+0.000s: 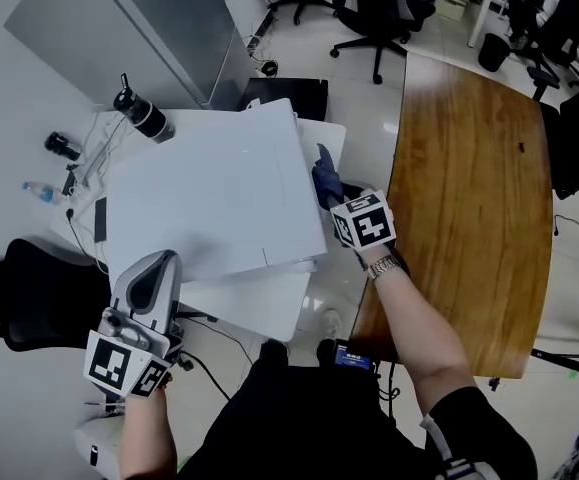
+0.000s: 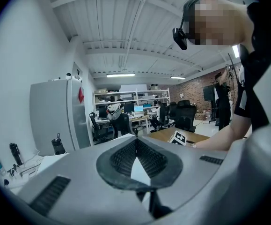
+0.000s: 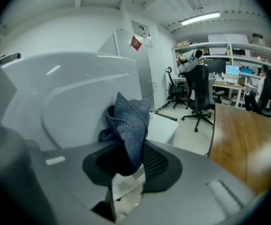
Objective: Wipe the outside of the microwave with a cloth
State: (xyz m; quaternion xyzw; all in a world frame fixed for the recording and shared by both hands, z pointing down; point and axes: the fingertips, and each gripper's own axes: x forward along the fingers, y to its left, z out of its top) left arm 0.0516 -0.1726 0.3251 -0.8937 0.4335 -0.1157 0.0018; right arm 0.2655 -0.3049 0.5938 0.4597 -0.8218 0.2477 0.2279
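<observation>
**A:** So where's the microwave (image 1: 209, 193), and where's your cloth at?

**B:** The white microwave's sitting on the white table (image 1: 254, 313) right in front of you. The dark blue cloth (image 1: 326, 178) is up against its right side, toward the far corner. In your right gripper view it's all bunched up and poking out of the jaws, with the microwave's wall just behind it.

**A:** Your right gripper's got hold of it then?

**B:** Yep, your right gripper (image 1: 329, 193) is clamped on the cloth, jaws about half closed with the fabric wadded between them.

**A:** And your left one?

**B:** Your left gripper (image 1: 157, 268) is closed all the way with nothing in it. It's over by the microwave's near left corner, but I can't tell if it's touching the top.

**A:** Anything else around you?

**B:** There's a black flask (image 1: 144, 116) and a small water bottle (image 1: 41, 191) off the microwave's left side, with a grey cabinet (image 1: 139, 18) behind them. A wooden table (image 1: 469, 198) is on your right, and some black office chairs (image 1: 374, 8) are farther back.
</observation>
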